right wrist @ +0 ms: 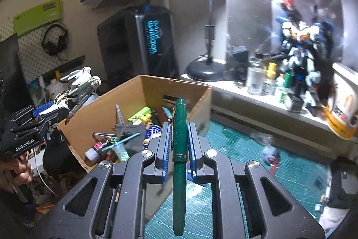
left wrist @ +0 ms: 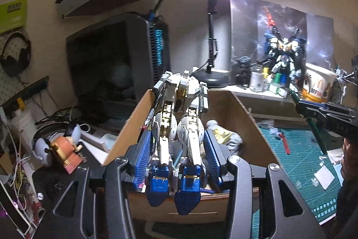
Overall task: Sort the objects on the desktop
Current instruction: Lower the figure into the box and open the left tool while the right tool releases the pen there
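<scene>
My left gripper (left wrist: 177,138) is shut on a white, gold and blue robot model (left wrist: 179,118) and holds it by the legs over the open cardboard box (left wrist: 252,127). In the right wrist view the left gripper (right wrist: 56,112) with the model (right wrist: 78,84) hangs at the box's left rim (right wrist: 73,129). My right gripper (right wrist: 179,130) is shut on a green fountain pen (right wrist: 179,149), held lengthwise between the blue pads above the box's near right corner. The right gripper (left wrist: 313,111) with the pen shows at the right in the left wrist view.
The box holds several loose items, among them a green packet (right wrist: 141,114) and a crumpled cloth (left wrist: 232,138). A green cutting mat (right wrist: 290,162) lies right of the box with a red tool (left wrist: 285,141) on it. A shelf (right wrist: 268,100) behind carries bottles, a standing robot model and a lamp base (right wrist: 204,71).
</scene>
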Action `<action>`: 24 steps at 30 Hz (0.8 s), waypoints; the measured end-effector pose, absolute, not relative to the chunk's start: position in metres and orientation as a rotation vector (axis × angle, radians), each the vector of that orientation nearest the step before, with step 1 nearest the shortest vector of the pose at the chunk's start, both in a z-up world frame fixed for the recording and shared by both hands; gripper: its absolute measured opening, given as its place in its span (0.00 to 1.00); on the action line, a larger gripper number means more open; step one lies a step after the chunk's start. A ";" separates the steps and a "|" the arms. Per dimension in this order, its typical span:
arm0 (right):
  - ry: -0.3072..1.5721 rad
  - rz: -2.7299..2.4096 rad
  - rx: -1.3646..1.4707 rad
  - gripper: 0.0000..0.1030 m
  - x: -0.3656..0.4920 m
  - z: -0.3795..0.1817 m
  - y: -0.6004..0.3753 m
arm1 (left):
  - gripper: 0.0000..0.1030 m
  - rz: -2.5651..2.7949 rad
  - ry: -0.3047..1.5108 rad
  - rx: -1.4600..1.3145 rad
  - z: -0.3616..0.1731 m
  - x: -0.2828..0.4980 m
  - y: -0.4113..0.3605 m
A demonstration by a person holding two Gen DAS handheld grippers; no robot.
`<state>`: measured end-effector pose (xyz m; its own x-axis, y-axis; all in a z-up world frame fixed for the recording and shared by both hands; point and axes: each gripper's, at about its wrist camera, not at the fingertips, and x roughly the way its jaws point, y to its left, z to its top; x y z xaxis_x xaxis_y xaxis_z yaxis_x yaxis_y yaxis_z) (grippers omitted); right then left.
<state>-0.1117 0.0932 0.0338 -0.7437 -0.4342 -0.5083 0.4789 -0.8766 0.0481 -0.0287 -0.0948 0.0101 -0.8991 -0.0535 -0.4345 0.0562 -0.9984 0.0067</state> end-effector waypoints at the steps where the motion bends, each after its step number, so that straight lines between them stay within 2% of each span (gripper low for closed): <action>1: 0.120 -2.537 0.712 0.14 -0.113 0.034 0.089 | 0.45 -3.000 0.012 0.689 0.010 -0.028 -0.098; 15: 0.162 -2.440 0.712 0.14 -0.121 0.033 0.043 | 0.45 -2.943 0.019 0.713 0.005 -0.022 -0.125; 24: 0.179 -2.388 0.799 0.14 -0.151 0.020 0.023 | 0.45 -2.944 -0.064 0.839 -0.002 -0.060 -0.122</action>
